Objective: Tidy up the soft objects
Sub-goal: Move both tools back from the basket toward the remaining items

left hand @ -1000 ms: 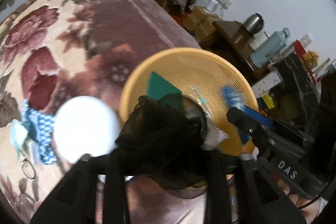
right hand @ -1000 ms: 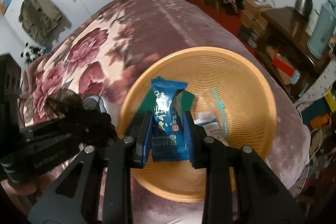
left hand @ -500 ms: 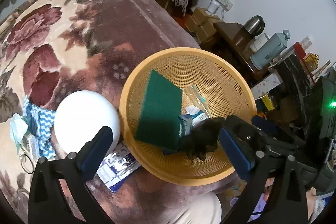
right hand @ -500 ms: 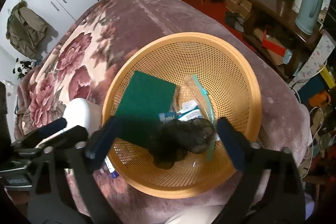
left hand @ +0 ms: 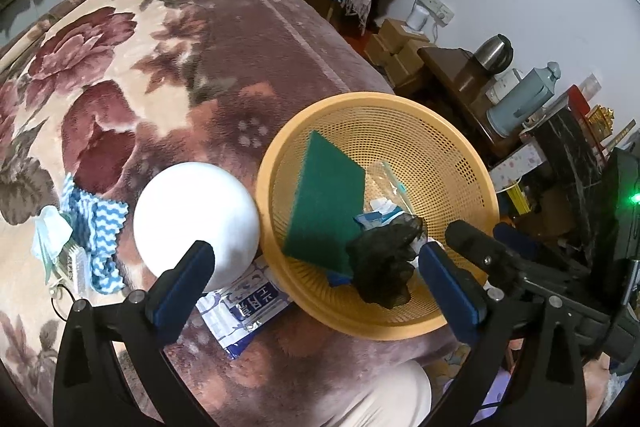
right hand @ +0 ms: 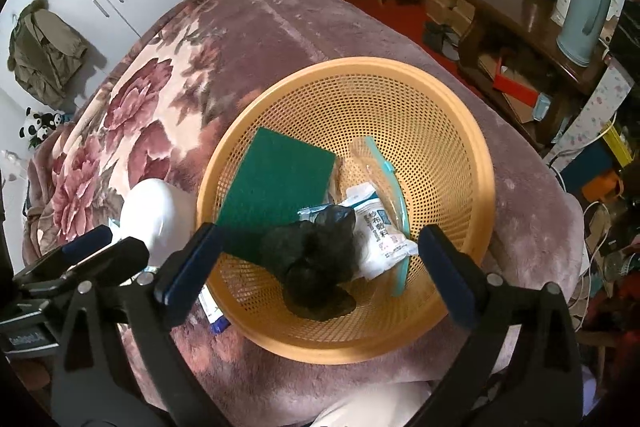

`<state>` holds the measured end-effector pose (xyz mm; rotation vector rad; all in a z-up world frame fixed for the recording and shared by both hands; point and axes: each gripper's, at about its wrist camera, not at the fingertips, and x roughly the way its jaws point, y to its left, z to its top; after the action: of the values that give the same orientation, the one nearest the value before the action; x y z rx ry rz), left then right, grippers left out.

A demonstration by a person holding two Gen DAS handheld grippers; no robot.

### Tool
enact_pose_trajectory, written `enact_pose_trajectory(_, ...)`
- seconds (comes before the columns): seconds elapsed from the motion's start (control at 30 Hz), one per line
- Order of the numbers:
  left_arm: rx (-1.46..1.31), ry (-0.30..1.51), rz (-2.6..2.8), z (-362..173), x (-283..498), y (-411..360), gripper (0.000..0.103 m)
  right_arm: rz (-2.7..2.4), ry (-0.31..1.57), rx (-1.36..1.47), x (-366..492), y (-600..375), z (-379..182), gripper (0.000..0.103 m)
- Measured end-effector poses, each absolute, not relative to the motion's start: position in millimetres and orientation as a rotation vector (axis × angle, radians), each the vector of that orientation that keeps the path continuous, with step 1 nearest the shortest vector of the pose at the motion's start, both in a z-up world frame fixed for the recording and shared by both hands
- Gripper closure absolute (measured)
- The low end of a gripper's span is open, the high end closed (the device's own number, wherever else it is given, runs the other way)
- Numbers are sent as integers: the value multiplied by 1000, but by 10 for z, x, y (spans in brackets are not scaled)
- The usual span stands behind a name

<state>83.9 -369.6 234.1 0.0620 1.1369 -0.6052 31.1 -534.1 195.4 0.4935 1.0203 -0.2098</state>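
Both claws stand spread wide and hold nothing. Having just been opening, the left gripper (left hand: 316,275) hangs tilted steeply down over the near left edge of the round orange perforated plastic basket (left hand: 440,131), one blue-padded finger in front of the white smooth ball (left hand: 196,223), the other over the basket's near rim; only air lies between the pads. The right gripper (right hand: 320,267), whose jaws have also just been opening, points steeply down over the same basket, its fingers either side of the crumpled black mesh bundle (right hand: 312,263) without touching it.

That bundle lies loose on the basket's floor near the front wall. Under and beside it rest a white sealed packet with blue print (right hand: 380,231), a clear plastic sleeve with a teal strip (right hand: 388,179), and a flat dark green scouring pad (right hand: 276,187) leaning against the left wall.

Just outside the basket, on the pink floral plush blanket (left hand: 132,75), sits the white ball, touching the rim. A blue and white printed pouch (left hand: 244,311) lies partly under both. Further left lie a blue zigzag cloth (left hand: 100,227) and a pale crumpled tissue (left hand: 50,231).
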Motion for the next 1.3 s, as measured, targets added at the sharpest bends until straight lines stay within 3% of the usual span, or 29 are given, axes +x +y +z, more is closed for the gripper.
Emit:
enact_pose_trajectory(0.63,14,1128,-574,2383,935,-3323,1,-194,1030,451,367,-5061,2031,3)
enact_pose_trajectory(1.3,-116,1114,-459,2286,1281,-2306,1,-115,1063,330,808,-4282,2106,3)
